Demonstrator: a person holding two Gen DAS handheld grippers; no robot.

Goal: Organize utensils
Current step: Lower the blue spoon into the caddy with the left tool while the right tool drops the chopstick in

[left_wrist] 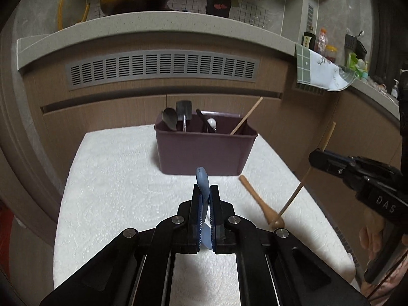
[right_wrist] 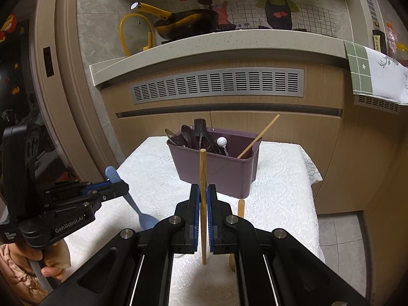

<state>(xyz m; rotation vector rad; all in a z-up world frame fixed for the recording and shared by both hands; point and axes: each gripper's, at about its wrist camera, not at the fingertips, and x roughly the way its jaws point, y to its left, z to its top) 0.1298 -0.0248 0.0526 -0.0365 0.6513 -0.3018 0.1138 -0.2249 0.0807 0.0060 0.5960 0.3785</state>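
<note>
A purple utensil bin stands on the white-clothed table and holds dark spoons, a black spatula, a white-knobbed tool and one chopstick. My left gripper is shut on a blue plastic spoon, held upright above the cloth; it also shows in the right wrist view. My right gripper is shut on a wooden chopstick, held upright in front of the bin. A wooden spoon lies on the cloth between the grippers.
Wooden cabinets with a grey vent stand behind the table. The counter above carries a yellow-handled pan, a lid and bottles. A green-and-white towel hangs over the counter edge at right. Tiled floor lies to the right of the table.
</note>
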